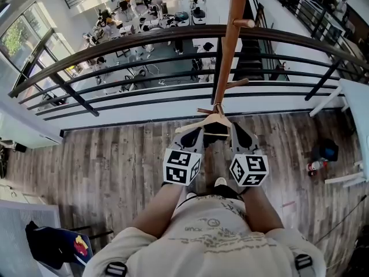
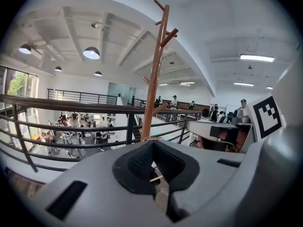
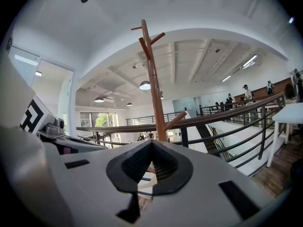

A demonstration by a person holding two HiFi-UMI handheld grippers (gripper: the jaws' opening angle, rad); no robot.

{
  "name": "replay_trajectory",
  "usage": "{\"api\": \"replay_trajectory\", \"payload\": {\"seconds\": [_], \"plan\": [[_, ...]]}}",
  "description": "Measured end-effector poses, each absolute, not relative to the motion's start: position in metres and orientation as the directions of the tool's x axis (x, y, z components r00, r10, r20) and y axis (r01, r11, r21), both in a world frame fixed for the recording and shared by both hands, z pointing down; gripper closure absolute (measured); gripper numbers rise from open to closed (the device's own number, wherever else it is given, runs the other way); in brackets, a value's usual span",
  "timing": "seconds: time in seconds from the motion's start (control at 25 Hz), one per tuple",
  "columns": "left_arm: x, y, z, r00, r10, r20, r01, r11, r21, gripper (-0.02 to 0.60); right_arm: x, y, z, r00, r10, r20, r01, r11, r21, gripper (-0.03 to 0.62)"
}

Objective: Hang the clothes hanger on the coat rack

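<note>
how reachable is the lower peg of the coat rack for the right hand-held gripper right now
Probably yes. The right hand-held gripper, shut on the hanger, is close in front of the coat rack, and nothing stands between it and the lower peg.

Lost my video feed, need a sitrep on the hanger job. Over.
Left gripper and right gripper both shut on the hanger. Hanger by the coat rack pole, not hooked on a peg yet. Nothing between; railing behind.

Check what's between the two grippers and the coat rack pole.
Only the clothes hanger, gripped by the left gripper and right gripper, its top reaching toward the coat rack pole; the head view shows it.
</note>
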State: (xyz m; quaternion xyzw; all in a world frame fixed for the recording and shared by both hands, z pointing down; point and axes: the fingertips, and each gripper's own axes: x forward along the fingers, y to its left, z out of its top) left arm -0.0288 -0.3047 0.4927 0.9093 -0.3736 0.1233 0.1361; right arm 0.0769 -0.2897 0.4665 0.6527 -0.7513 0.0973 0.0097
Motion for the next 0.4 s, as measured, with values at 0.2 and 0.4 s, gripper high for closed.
{"api": "replay_trajectory", "payload": {"seconds": [0.2, 0.4], "plan": [[-0.0284, -0.3047, 0.4899, 0.696, -0.644, 0.318, -0.709, -0.687, 0.16, 0.584, 0.0749, -0.2892, 0.4681, -0.15, -0.977, 0.154, -0.984, 0.132, -0.12, 0.592], [-0.025, -0.3021, 0.4926, 0.696, -0.642, 0.321, -0.709, -0.686, 0.166, 0.584, 0.0778, -0.2878, 0.4714, -0.154, -0.975, 0.161, -0.983, 0.135, -0.123, 0.592]]}}
